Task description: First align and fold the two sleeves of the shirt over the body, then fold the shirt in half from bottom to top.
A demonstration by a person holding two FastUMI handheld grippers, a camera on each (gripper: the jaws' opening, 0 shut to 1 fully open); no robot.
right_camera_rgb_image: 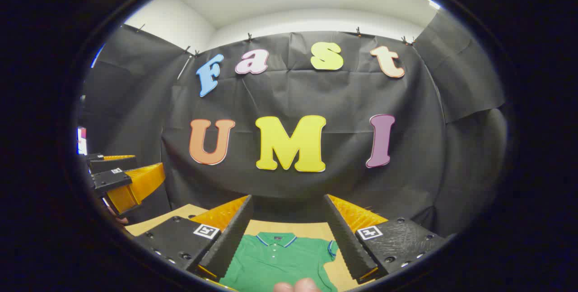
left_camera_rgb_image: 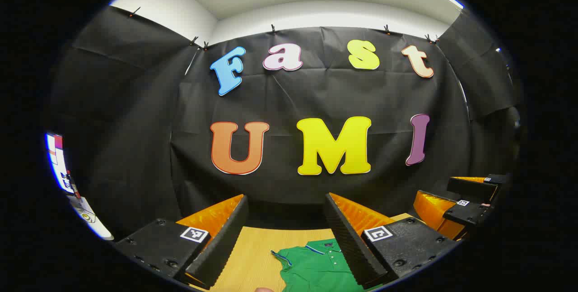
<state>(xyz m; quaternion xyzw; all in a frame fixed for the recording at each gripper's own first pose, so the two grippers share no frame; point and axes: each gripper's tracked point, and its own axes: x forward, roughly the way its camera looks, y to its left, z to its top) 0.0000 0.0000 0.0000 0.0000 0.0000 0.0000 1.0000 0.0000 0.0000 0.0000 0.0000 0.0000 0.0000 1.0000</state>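
A green polo shirt point(left_camera_rgb_image: 316, 265) with a striped collar lies flat on the wooden table point(left_camera_rgb_image: 253, 251), collar toward the far wall. In the left gripper view, my left gripper point(left_camera_rgb_image: 286, 208) hangs open above the shirt's left shoulder and sleeve point(left_camera_rgb_image: 282, 256). My right gripper point(right_camera_rgb_image: 286, 208) is open too, held above the shirt point(right_camera_rgb_image: 275, 262) with the collar point(right_camera_rgb_image: 276, 238) between its fingers in the right gripper view. The shirt's right sleeve point(right_camera_rgb_image: 331, 249) lies spread out. The right gripper point(left_camera_rgb_image: 469, 199) also shows at the far right of the left gripper view, and the left gripper point(right_camera_rgb_image: 119, 174) at the left of the right gripper view.
The table's far edge meets the black cloth wall close behind the collar. Bare wood point(right_camera_rgb_image: 171, 217) lies to the left of the shirt. A fingertip point(right_camera_rgb_image: 298, 286) shows at the bottom edge of the right gripper view.
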